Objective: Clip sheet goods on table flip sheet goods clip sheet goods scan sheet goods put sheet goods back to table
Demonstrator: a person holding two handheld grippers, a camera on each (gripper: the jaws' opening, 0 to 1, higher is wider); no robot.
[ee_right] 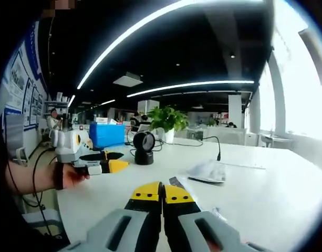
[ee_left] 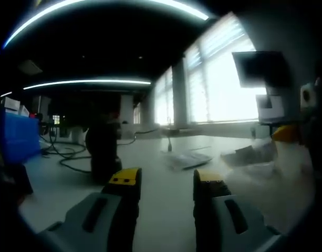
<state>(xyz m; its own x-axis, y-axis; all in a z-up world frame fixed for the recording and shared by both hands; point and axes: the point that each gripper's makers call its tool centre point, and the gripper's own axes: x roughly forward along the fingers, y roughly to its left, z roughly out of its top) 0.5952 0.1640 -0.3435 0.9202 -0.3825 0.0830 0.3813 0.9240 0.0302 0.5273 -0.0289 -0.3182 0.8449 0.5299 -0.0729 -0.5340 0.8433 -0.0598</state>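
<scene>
Your right gripper (ee_right: 162, 190), grey-bodied with yellow-and-black tips, hovers over the broad white desk (ee_right: 266, 194) with its jaws pressed together; a thin dark sliver pokes up beside the tips, but whether anything is pinched there cannot be told. The sheet goods, flat packets in crinkled clear-and-white film (ee_right: 207, 171), lie just ahead and to the right of those tips, out on the open middle of the desk. Beyond them a thin black gooseneck microphone (ee_right: 217, 148) stands, and farther back a black round-headed scanner on a stand (ee_right: 144, 147) sits toward the far edge, with a blue plastic crate (ee_right: 107, 134) and a leafy green potted plant (ee_right: 166, 122) behind it.

Your left gripper (ee_left: 166, 181) is held with its jaws parted and nothing between them, above bare desk (ee_left: 166, 210). In the left gripper view the same packets (ee_left: 188, 159) rest near the window-side edge, the scanner (ee_left: 102, 152) stands dark on the left, and your right gripper (ee_left: 287, 134) shows at the right. In the right gripper view your hand (ee_right: 71, 176) holds the left gripper (ee_right: 111, 161) off the desk's left edge.

The packets look light, thin and floppy, with slick film likely to slide. Taking them by a sealed outer edge seems best, since the middle would probably buckle.
</scene>
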